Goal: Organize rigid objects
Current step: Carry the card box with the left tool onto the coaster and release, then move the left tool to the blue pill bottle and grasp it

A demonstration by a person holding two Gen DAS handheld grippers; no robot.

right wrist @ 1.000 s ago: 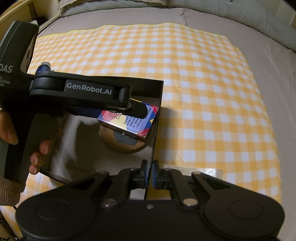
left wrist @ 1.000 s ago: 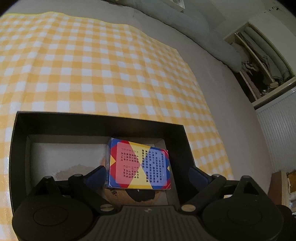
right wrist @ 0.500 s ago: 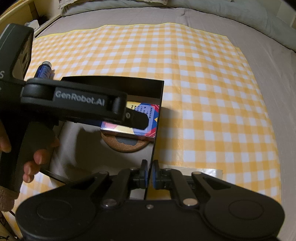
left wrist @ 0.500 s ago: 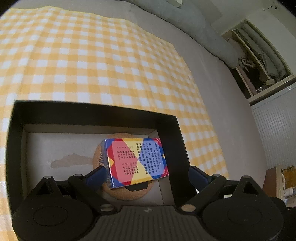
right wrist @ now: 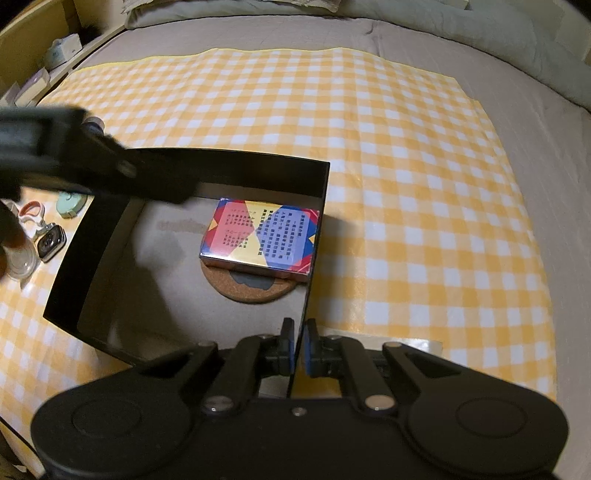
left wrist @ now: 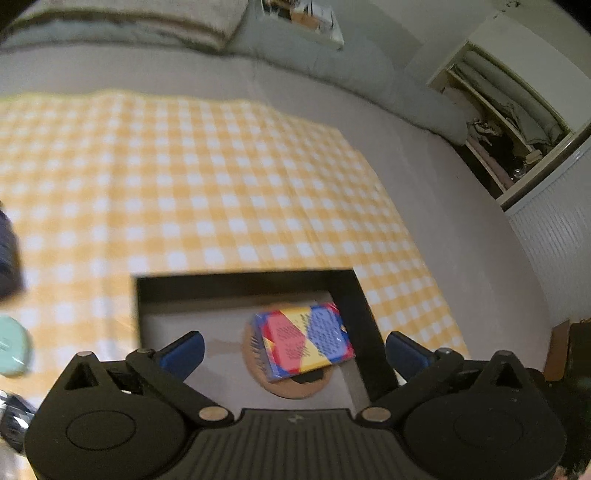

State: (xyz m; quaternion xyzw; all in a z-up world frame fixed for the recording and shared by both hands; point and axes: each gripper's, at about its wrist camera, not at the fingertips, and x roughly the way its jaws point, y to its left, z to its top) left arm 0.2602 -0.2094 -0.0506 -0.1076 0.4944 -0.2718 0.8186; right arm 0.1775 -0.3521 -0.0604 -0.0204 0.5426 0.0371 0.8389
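Observation:
A black open box (right wrist: 258, 166) sits on the yellow checked cloth (right wrist: 406, 184). Inside it a colourful red, blue and yellow card box (right wrist: 260, 236) lies on a round cork coaster (right wrist: 255, 290). My right gripper (right wrist: 298, 350) is shut on the box's right wall near its front corner. My left gripper (left wrist: 291, 347) is open and empty, raised above the box; it shows blurred at the left of the right wrist view (right wrist: 92, 166). The card box (left wrist: 304, 341) and coaster (left wrist: 288, 384) also show in the left wrist view.
On the cloth left of the box lie a mint round case (right wrist: 72, 203), a smartwatch (right wrist: 50, 242), a glass item (right wrist: 18, 262) and a small bottle (right wrist: 94, 123). Grey bedding and pillows (right wrist: 443, 29) lie beyond. A shelf unit (left wrist: 509, 122) stands at the right.
My left gripper has let go of the card box, leaving it on the coaster, and pulled back up and to the left, out of the box. My right gripper has stayed shut on the wall.

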